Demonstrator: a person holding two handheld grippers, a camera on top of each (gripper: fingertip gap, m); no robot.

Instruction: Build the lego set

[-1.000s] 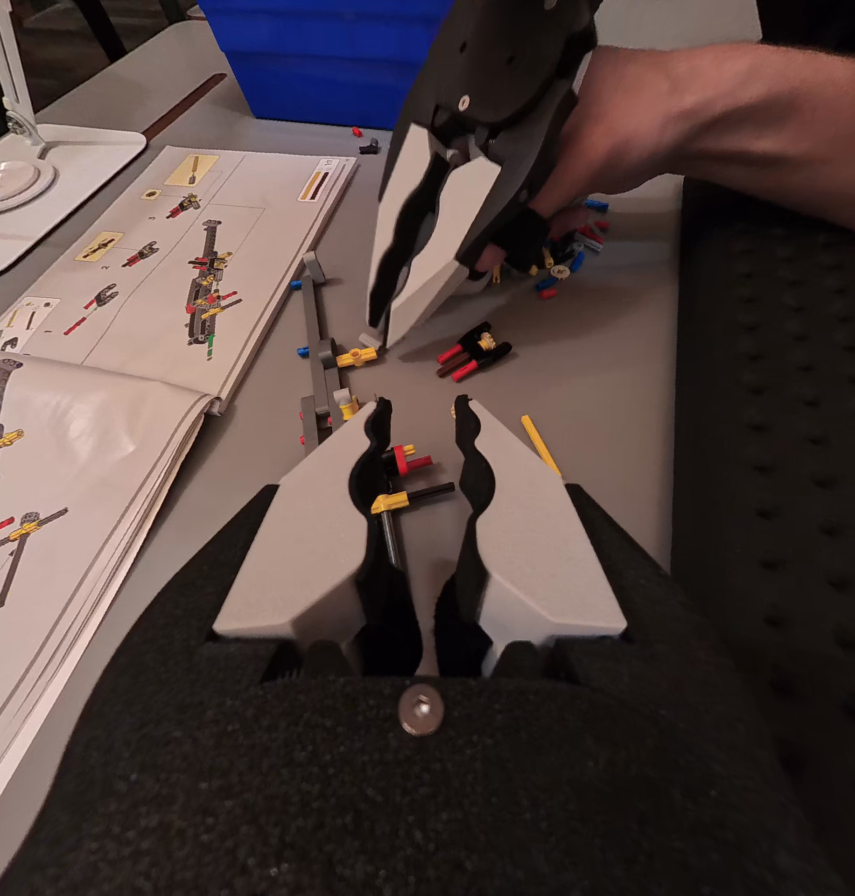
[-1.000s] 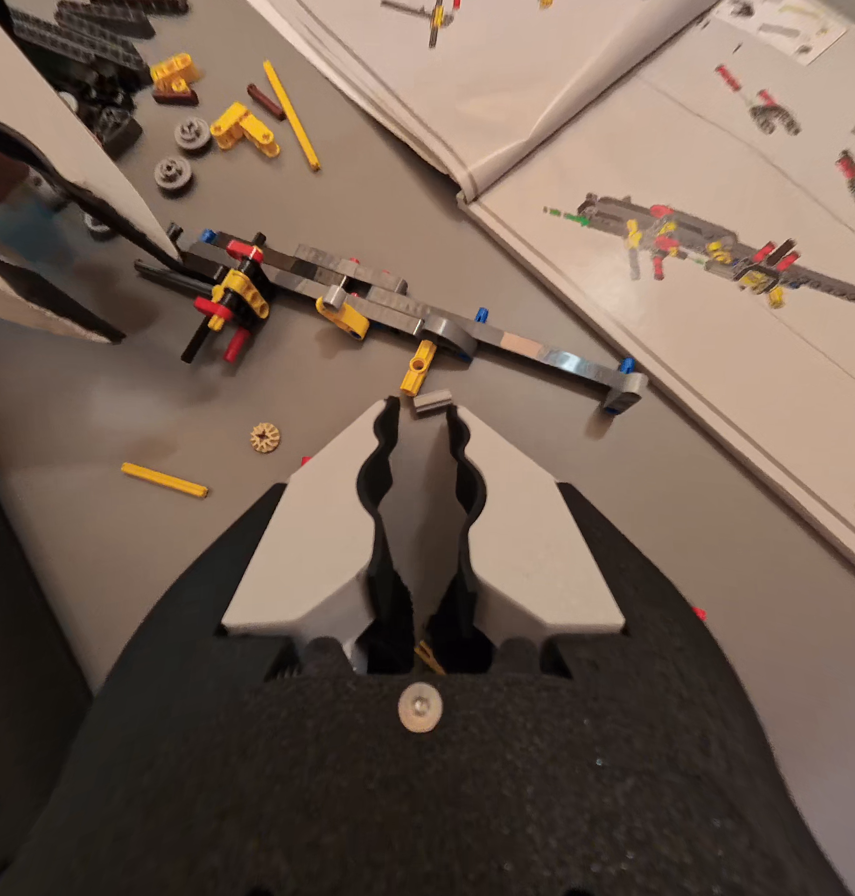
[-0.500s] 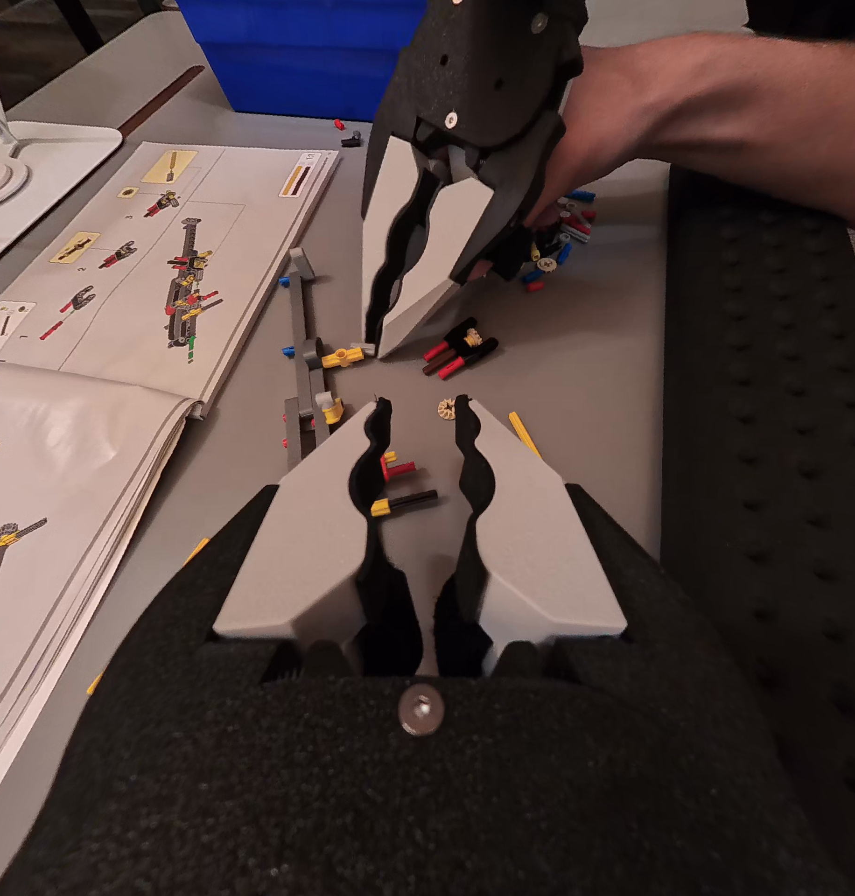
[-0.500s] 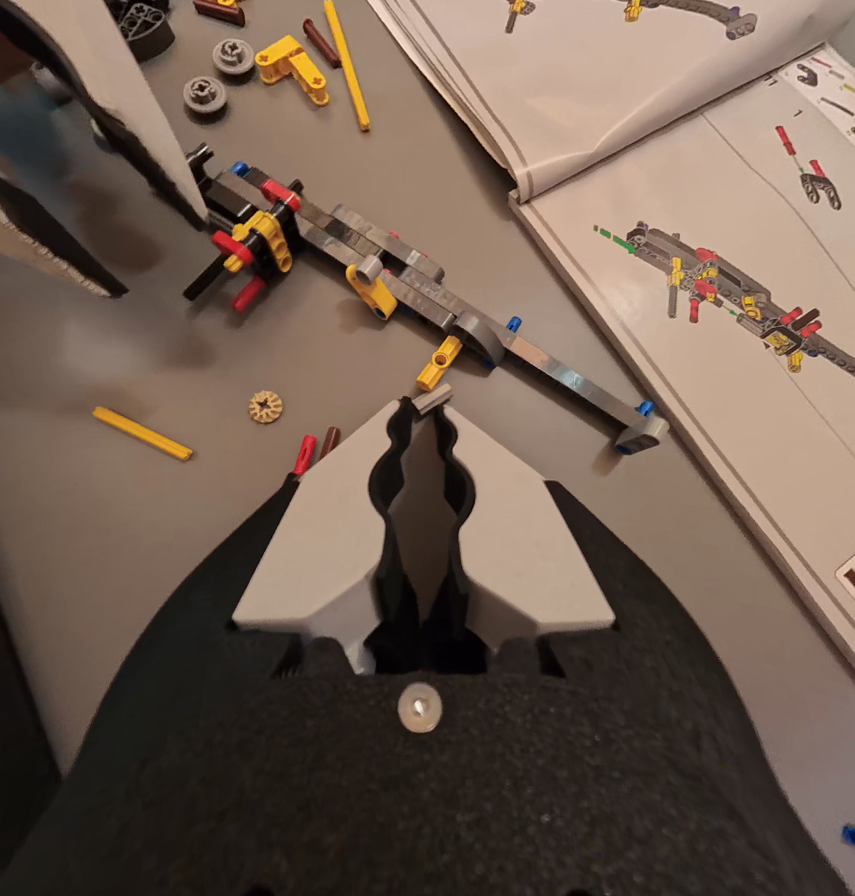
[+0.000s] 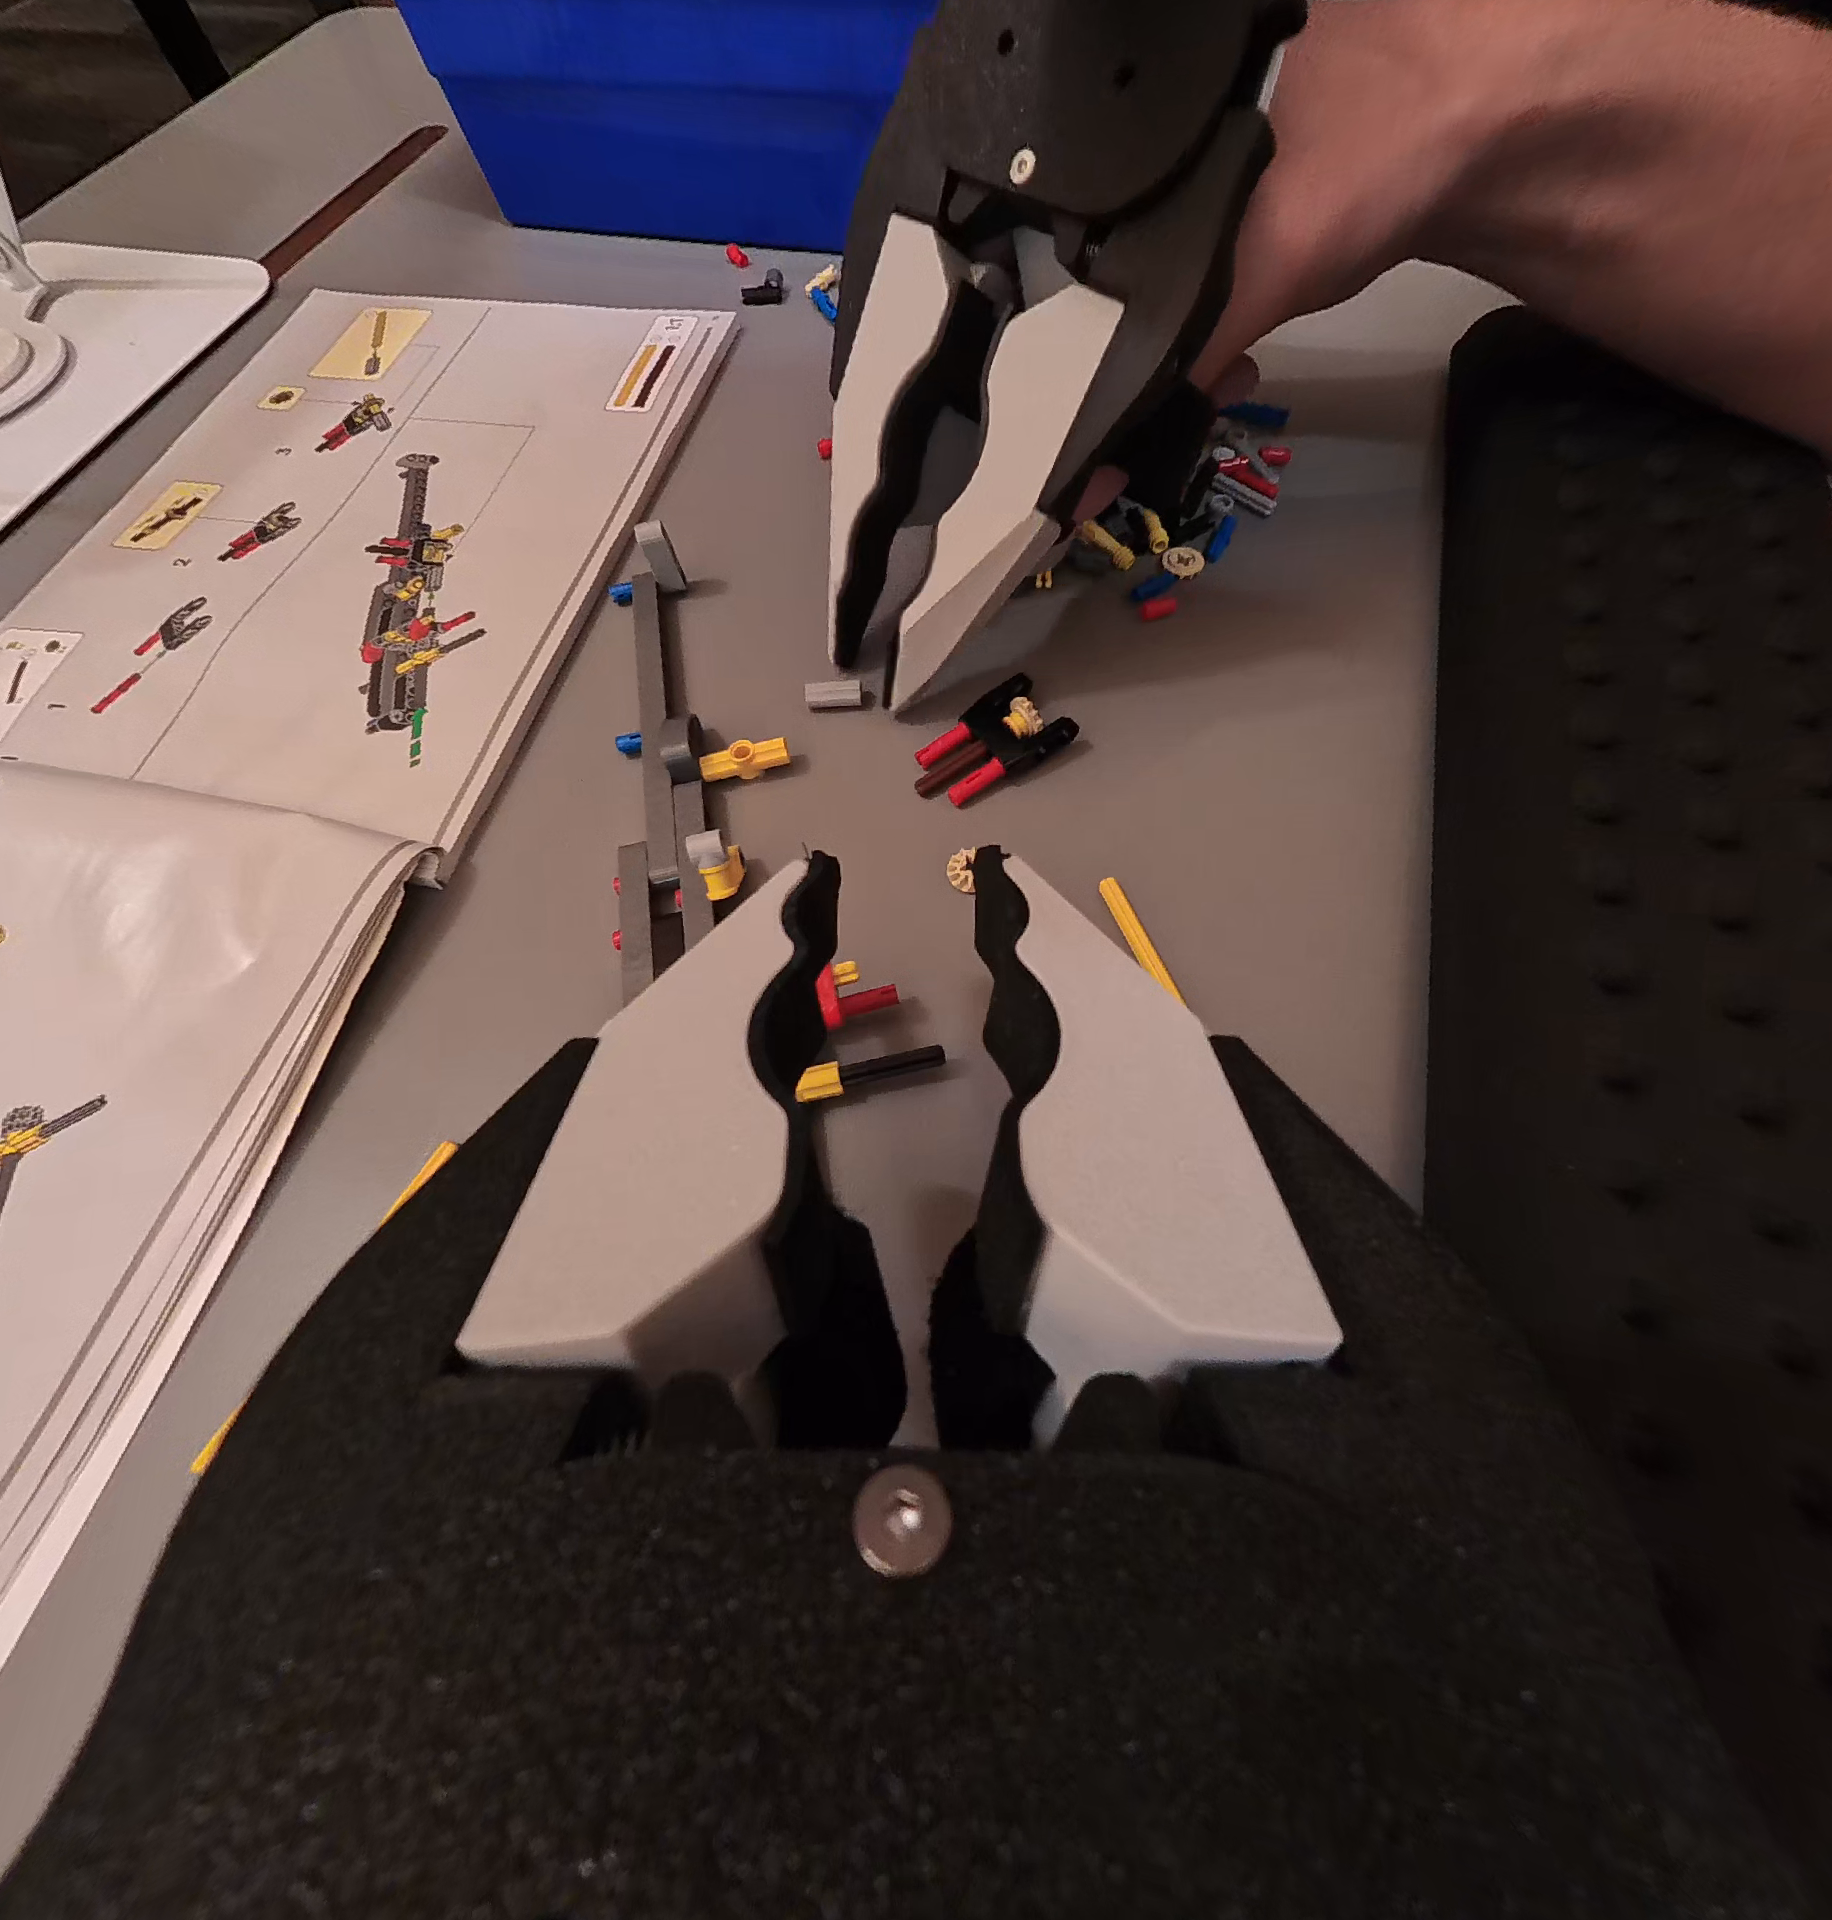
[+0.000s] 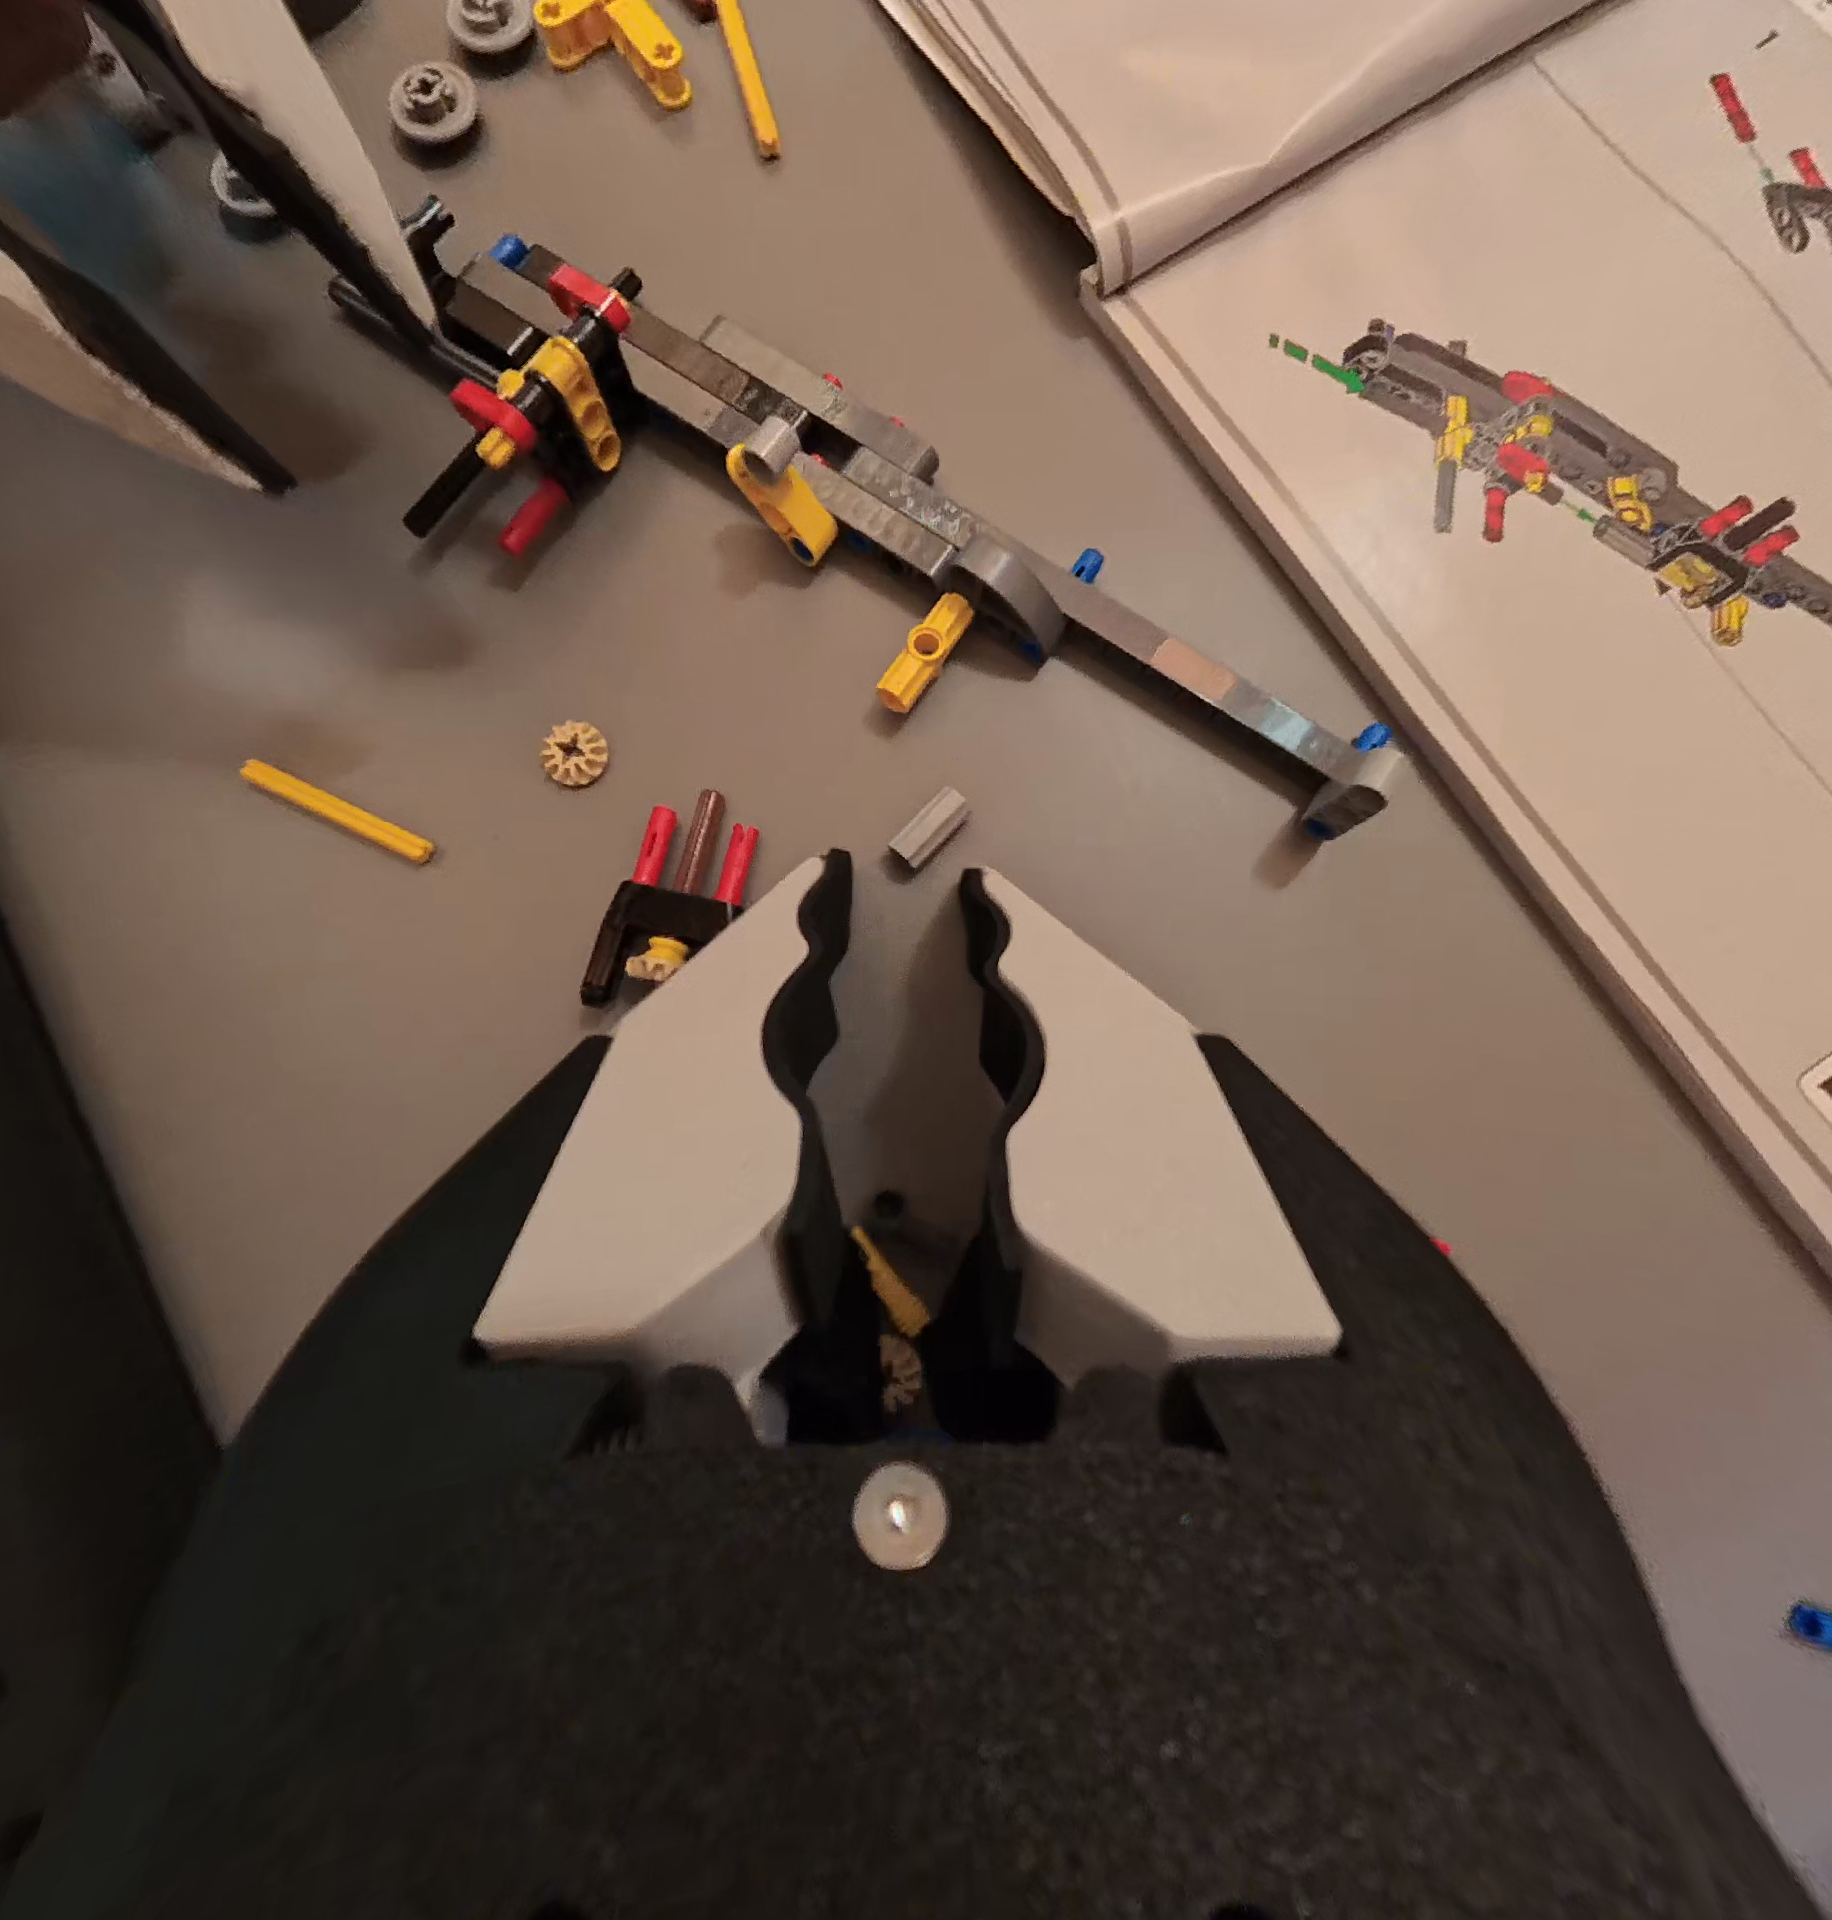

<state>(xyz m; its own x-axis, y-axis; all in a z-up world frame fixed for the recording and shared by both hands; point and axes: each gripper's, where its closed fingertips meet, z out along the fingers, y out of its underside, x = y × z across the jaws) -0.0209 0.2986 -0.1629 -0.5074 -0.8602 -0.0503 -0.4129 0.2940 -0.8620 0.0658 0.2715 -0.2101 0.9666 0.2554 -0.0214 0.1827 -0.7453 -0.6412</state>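
Grey table (image 6: 1099, 1039), bare beneath both sets of fingers. Open instruction booklet (image 5: 299, 582) well left of the left gripper's fingers; same booklet (image 6: 1514, 727) beyond and right of the right gripper's fingers. Blue bin (image 5: 673, 114) far ahead of the left fingers, at the table's back edge. Long grey lego beam assembly (image 6: 891, 499) lying flat, diagonally, ahead of the right fingertips, its black, red and yellow cluster at the end nearest the left gripper; in the left wrist view the same assembly (image 5: 663, 769) running ahead-left of the left fingertips, partly hidden under the left-hand finger.

Left gripper (image 5: 907, 857): fingers parted wide, nothing held, red and black pins visible on the table in the gap. Right gripper (image 6: 901, 868): fingers apart by a moderate gap, empty; seen from the left wrist view (image 5: 870, 675), tips down near the table.

Small black piece with red and brown pins (image 6: 683, 883) just left of the right fingers, partly under the left-hand one. Loose pile of small parts (image 5: 1203, 499) behind the right gripper. Yellow axle (image 6: 335, 810) well left. Small grey connector (image 6: 927, 826) on the table just ahead of the right fingertips, apart from them. Tan gear (image 6: 574, 753) ahead-left, between axle and connector.
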